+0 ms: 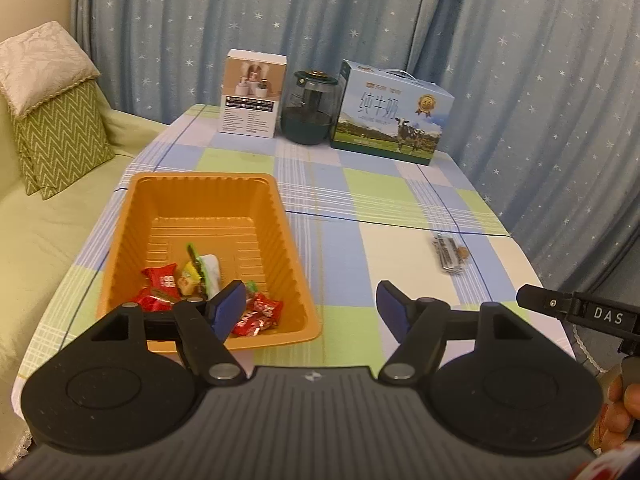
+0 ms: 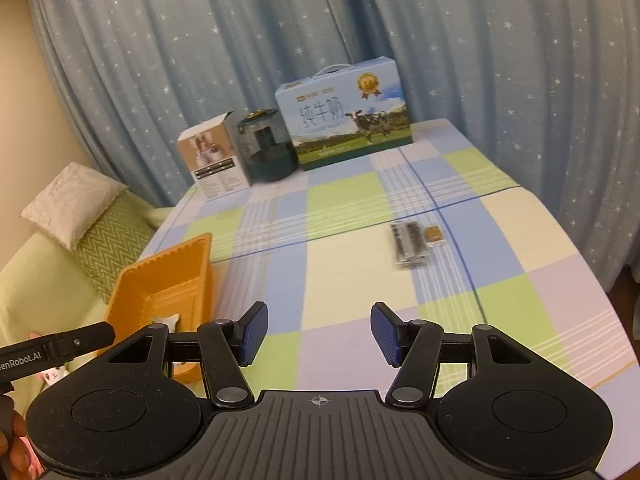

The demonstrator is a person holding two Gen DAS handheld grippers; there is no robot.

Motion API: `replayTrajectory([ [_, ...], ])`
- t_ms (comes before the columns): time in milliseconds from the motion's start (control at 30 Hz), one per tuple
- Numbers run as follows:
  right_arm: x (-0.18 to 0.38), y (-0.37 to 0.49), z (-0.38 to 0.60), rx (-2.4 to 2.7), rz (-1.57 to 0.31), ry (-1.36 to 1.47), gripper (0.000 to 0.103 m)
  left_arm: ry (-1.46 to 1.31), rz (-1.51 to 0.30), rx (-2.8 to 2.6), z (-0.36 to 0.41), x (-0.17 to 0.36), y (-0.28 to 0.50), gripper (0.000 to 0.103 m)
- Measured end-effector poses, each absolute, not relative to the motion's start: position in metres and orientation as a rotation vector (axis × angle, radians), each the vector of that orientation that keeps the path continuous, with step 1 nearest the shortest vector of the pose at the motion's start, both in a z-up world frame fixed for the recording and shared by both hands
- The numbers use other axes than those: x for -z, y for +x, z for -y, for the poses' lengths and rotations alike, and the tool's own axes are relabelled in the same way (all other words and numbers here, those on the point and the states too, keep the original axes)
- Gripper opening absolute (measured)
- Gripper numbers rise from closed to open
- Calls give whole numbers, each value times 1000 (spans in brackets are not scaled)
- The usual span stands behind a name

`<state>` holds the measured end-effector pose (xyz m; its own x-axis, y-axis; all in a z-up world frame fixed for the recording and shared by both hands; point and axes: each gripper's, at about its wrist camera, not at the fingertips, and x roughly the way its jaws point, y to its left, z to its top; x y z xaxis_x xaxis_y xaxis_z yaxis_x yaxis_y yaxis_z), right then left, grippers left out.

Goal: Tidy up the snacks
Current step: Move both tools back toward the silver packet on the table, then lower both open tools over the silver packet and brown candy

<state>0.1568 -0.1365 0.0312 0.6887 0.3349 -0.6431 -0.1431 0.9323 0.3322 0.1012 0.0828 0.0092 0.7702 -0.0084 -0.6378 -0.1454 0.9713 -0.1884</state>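
An orange plastic tray [image 1: 204,196] sits on the checked tablecloth at the left and holds several wrapped snacks: red candies [image 1: 160,280], a yellow-green one [image 1: 190,278] and a white-green packet [image 1: 211,270]. The tray also shows in the right wrist view [image 2: 168,276]. A dark snack packet [image 1: 450,254] lies alone on the cloth to the right, also in the right wrist view [image 2: 412,242]. My left gripper [image 1: 312,308] is open and empty over the tray's near right corner. My right gripper [image 2: 318,334] is open and empty, above the cloth short of the dark packet.
At the table's far edge stand a white product box [image 1: 252,94], a dark glass jar [image 1: 308,108] and a blue milk carton box [image 1: 394,112]. A sofa with green and white cushions [image 1: 52,108] is to the left. Blue starred curtains hang behind.
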Motion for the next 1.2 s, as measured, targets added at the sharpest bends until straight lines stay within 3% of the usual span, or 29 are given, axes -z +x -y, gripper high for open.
replayTrajectory([
  [567,-25,169,188,-163,-761,274,57,-216,-697,33,-40,-2,133,70],
  [1200,8,220,235,-62,-743,244,57,-189,-740,119,32,35,224,70],
])
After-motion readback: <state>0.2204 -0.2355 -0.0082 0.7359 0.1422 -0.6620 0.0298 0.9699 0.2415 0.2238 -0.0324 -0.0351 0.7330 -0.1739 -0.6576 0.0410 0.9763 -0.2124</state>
